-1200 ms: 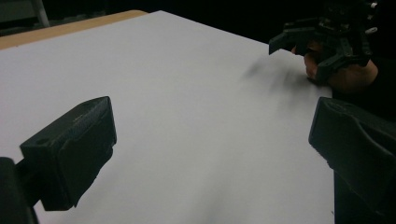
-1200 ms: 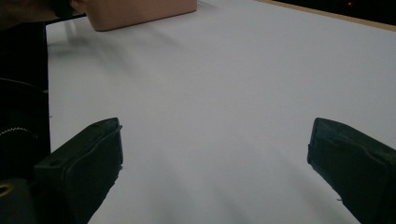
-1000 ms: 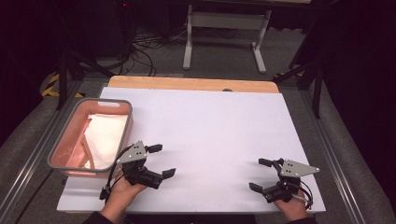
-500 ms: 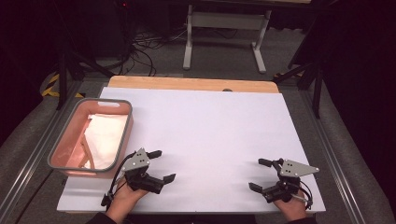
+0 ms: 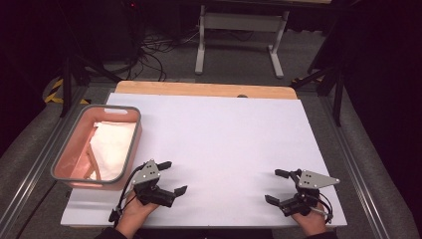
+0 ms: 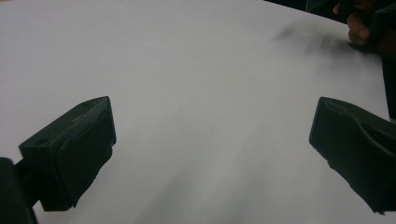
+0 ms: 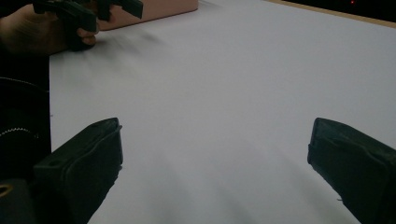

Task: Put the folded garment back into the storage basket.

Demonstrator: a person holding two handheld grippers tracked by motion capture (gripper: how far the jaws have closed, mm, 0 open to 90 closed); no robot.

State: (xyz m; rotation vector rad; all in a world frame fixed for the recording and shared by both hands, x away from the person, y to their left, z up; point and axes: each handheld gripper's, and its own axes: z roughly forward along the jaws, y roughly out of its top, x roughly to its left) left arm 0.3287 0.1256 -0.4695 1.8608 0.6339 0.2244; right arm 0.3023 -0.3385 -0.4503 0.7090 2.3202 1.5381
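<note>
On smooth white table (image 5: pixel 224 144): both black claws agape; pink rectangular bin (image 5: pixel 74 149), apparently plastic.

Pink bin (image 5: pixel 74 154) with a grey rim, white sheet (image 5: pixel 219 149), seemingly black grippers.

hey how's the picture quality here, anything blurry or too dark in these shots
High view: table evenly lit, surroundings nearly black, pink bin glows. Left gripper view: its own jaws soft, the far hand smeared. Right gripper view: near jaws blurred, the left gripper farther off slightly soft.
</note>
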